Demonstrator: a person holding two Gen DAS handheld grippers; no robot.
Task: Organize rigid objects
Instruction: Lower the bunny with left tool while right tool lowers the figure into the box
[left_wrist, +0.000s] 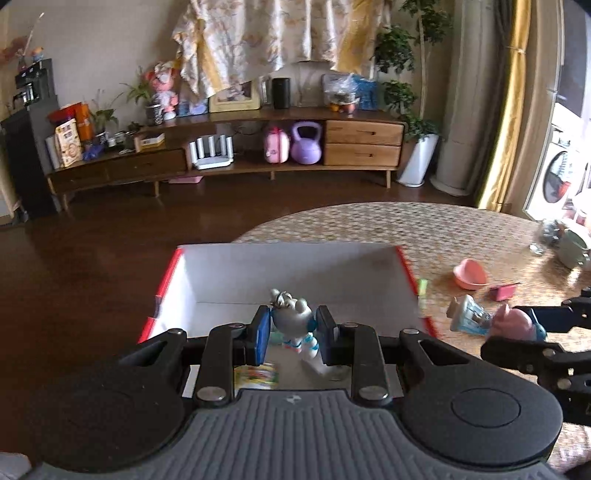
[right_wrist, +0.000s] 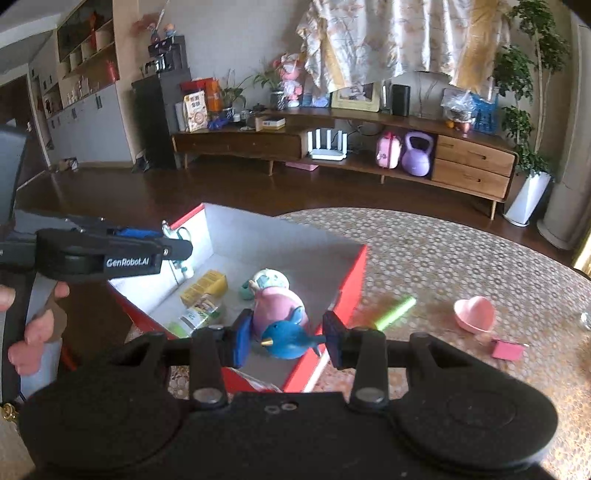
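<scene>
the left gripper (left_wrist: 293, 330) clamps a white-and-blue figurine (left_wrist: 295, 323) above the red box (left_wrist: 168, 275). the right gripper (right_wrist: 286, 338) pinches a pink-and-blue toy (right_wrist: 284, 325) over the box's near edge; yellow packets (right_wrist: 205, 286), perhaps cartons, lie inside. a pink heart dish (right_wrist: 474, 314) sits on the table (right_wrist: 443, 251) beyond.

**Surfaces and finishes**

The white-and-blue glossy plastic figurine (left_wrist: 293, 325) shines. The red cardboard box (right_wrist: 347, 291) has a matt grey lining. The pink-and-blue toy (right_wrist: 284, 325) looks smooth and glossy. A patterned, textured cloth covers the round bench (right_wrist: 443, 258).
</scene>
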